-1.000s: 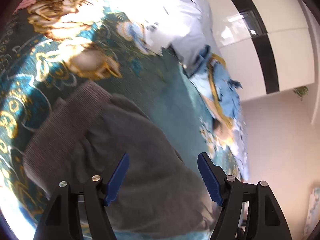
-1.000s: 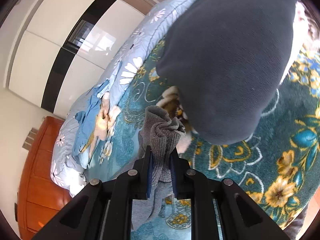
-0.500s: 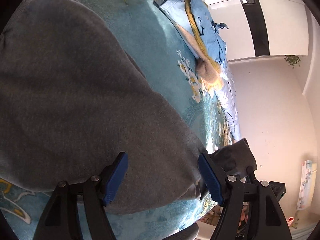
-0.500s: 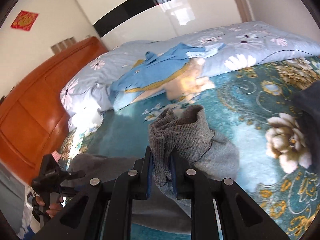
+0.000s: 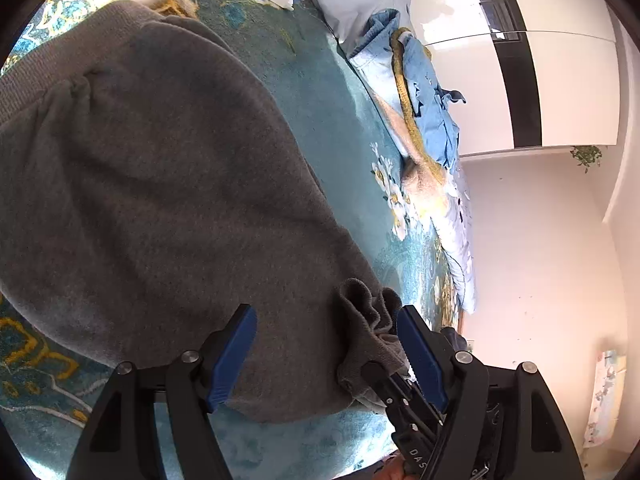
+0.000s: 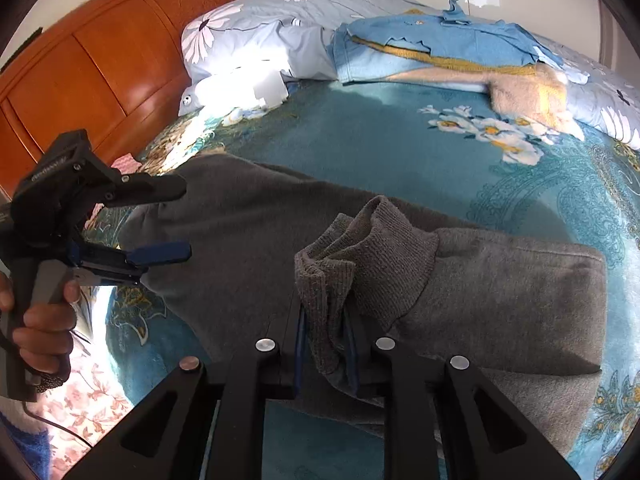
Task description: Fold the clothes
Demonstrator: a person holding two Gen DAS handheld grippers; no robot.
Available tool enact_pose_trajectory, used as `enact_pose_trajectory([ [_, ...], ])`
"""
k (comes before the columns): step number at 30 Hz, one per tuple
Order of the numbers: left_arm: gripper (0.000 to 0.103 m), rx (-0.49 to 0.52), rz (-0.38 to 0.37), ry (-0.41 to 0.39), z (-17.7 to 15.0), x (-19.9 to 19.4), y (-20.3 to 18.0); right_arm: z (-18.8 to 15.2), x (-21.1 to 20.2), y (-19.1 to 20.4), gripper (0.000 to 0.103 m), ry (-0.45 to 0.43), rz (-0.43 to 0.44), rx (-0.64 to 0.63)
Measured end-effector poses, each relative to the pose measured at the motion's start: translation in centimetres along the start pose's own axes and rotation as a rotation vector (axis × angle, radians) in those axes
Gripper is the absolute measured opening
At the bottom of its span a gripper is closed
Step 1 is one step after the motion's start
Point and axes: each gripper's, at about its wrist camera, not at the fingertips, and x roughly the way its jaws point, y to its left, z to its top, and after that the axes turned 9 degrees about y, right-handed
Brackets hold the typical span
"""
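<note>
Right wrist: right gripper point(image 6: 325, 354) pinches grey sweater point(image 6: 500, 300) cuff, seemingly ribbed.

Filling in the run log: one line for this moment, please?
right gripper: shut on sweater cuff | left gripper: open over grey sweater | bed

Legible text is scarce. In the left wrist view, white capital letters "DAS" stand on the black plastic body of the right gripper point(image 5: 416, 436), low at the frame's bottom edge; the rest of the word is cut off. In the right wrist view, pale lettering runs along the top face of the black plastic body of the left gripper point(image 6: 54, 168), too small and blurred to read. A printed sheet on the pale wall point(image 5: 602, 396) carries marks that cannot be read.
</note>
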Motion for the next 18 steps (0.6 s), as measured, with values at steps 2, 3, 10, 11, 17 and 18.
enact_pose_trajectory([
  [2, 0.076, 0.002, -0.005, 0.015, 0.0, 0.4, 0.0, -0.3, 0.2, -0.2, 0.025, 0.008, 0.028, 0.006],
  [3, 0.076, 0.003, -0.008, 0.022, 0.0, 0.6, 0.0, -0.4, 0.1, -0.3, 0.028, 0.003, 0.053, 0.008],
  [10, 0.076, 0.051, -0.038, 0.106, -0.6, 3.9, -1.8, -3.0, -4.7, -4.5, 0.052, -0.122, 0.197, 0.165],
  [11, 0.076, 0.062, -0.037, 0.123, -0.7, 4.6, -2.2, -3.5, -5.5, -5.9, 0.052, -0.143, 0.185, 0.213],
  [17, 0.076, 0.126, -0.004, 0.220, -0.9, 8.9, -5.0, -7.3, -7.9, -13.5, 0.052, -0.216, 0.139, 0.508],
  [18, 0.076, 0.134, 0.007, 0.238, -1.0, 9.6, -5.4, -7.9, -8.0, -14.4, 0.052, -0.222, 0.142, 0.546],
])
